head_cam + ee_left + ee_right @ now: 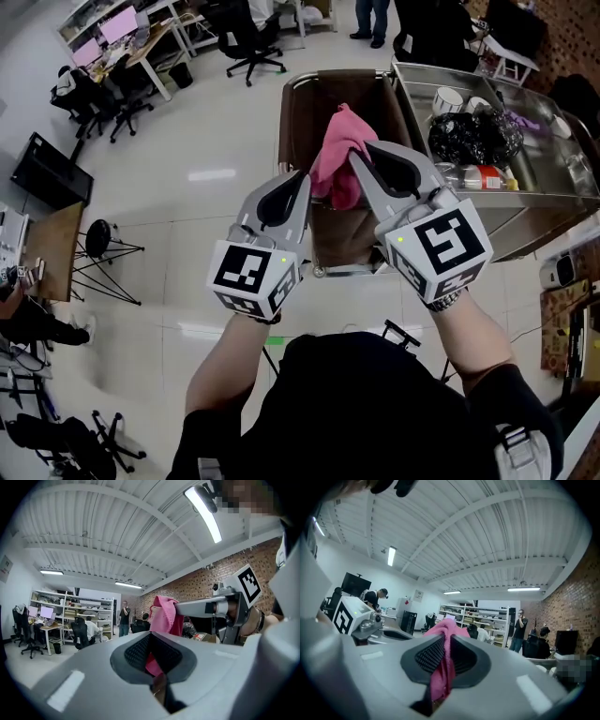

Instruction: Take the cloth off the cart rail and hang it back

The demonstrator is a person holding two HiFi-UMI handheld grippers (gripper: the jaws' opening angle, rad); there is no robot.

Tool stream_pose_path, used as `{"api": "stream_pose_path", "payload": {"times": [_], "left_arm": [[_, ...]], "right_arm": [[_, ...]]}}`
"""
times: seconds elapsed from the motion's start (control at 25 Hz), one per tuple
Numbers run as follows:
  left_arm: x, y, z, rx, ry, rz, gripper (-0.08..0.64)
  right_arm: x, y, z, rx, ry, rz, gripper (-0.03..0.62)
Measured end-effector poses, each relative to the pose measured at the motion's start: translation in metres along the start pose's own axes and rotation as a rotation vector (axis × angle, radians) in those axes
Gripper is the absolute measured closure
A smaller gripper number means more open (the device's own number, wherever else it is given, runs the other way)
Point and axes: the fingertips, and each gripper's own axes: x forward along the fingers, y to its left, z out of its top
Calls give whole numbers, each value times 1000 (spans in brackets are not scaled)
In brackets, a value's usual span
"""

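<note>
I hold the cloth point(336, 155) clenched in left gripper point(302, 178) and right gripper point(361, 157), above the cart rail point(336, 73). Rehanging remains.

Cloth point(336, 155) is up over the cart bin point(298, 108), pinched in the jaws of both grippers. Right gripper point(357, 156) has its upper fold; left gripper point(303, 178) sits lower, on its left edge. The two grippers are side by side, close together, in front of the person. Right of the bin, the cart tray point(553, 183) carries a cup point(448, 99) at the back, a bag point(469, 137) before it and a bottle point(483, 177) nearest. Stool point(97, 239) stands well off left. Office chair point(246, 37) stands behind the cart.
</note>
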Motion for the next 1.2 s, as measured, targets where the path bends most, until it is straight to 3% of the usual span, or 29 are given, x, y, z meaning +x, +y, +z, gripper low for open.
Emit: {"api": "stream_pose_path", "payload": {"times": [0.64,1.2], "left_arm": [[-81,-27,17,27,-32,-146,574],[-91,-48,23,-11,-44,-119,572]], "right_arm": [[-49,78,-1,23,8,-163,560],[-69,91,-5,15,27,-141,560]]}}
